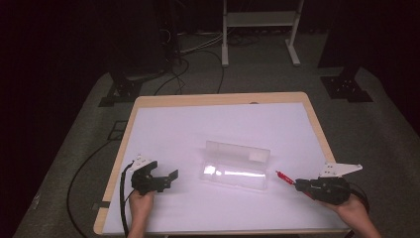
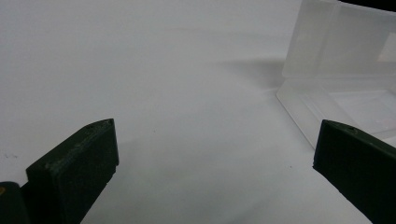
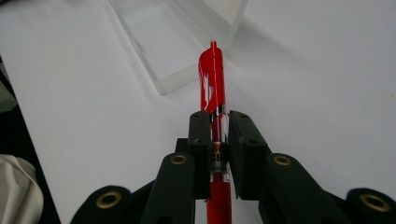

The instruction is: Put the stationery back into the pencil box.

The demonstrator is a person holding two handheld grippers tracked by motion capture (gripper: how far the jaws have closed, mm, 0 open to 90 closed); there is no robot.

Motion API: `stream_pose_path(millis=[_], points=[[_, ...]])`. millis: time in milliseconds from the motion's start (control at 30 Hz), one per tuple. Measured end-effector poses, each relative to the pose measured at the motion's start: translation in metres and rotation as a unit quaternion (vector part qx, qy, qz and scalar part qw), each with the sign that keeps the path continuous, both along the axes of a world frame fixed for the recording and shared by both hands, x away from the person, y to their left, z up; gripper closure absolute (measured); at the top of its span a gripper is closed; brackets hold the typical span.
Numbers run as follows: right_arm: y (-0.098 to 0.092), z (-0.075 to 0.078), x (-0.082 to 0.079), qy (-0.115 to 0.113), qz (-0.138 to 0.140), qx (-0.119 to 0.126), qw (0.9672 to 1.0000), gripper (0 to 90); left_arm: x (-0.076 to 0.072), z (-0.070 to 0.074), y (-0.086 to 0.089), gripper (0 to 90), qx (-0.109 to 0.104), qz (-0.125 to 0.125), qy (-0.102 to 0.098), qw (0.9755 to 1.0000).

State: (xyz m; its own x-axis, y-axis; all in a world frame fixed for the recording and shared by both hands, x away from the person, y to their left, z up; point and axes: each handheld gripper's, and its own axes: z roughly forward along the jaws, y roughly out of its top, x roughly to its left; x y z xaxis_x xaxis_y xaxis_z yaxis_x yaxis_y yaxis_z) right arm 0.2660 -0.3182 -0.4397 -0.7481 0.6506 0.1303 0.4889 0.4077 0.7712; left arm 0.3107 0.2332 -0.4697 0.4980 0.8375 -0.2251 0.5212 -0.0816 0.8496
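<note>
One table [image 1: 312, 124] is recorded, with a pale wooden edge and a smooth white sheet [image 1: 198, 129] laid over most of its top. One clear plastic case [image 1: 236, 168] is found near the middle of the sheet; it is long and rectangular, thin-walled and glossy, with its lid stood up along the far side. Two grippers are counted, each of matt black material with flat block-shaped jaws.

The right gripper [image 1: 300, 184] is held at the near right of the table, pointed toward the case. One red pen [image 3: 213, 88] is clamped between its jaws, which are drawn in close against the barrel from both sides. The pen is slender, of shiny red plastic with a clear section at the grip, and its clip end projects forward beyond the jaw tips. In the high view that end is seen just beside the right-hand end of the case, not touching it.

The left gripper [image 1: 168, 177] is rested at the near left, jaws spread wide with nothing between them, pointed toward the case and apart from it.
</note>
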Motion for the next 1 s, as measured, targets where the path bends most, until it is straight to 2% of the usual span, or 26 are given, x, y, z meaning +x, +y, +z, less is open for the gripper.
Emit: stream_pose_path(millis=[500, 1000], points=[[0.012, 0.019, 0.006, -0.010, 0.026, 0.008, 0.9996, 79.1, 0.000, 0.000, 0.000, 0.0, 0.000, 0.000, 0.000, 1.0000], [0.030, 0.029, 0.012, -0.016, 0.053, 0.007, 0.9984, 79.1, 0.000, 0.000, 0.000, 0.0, 0.000, -0.001, 0.000, 1.0000]])
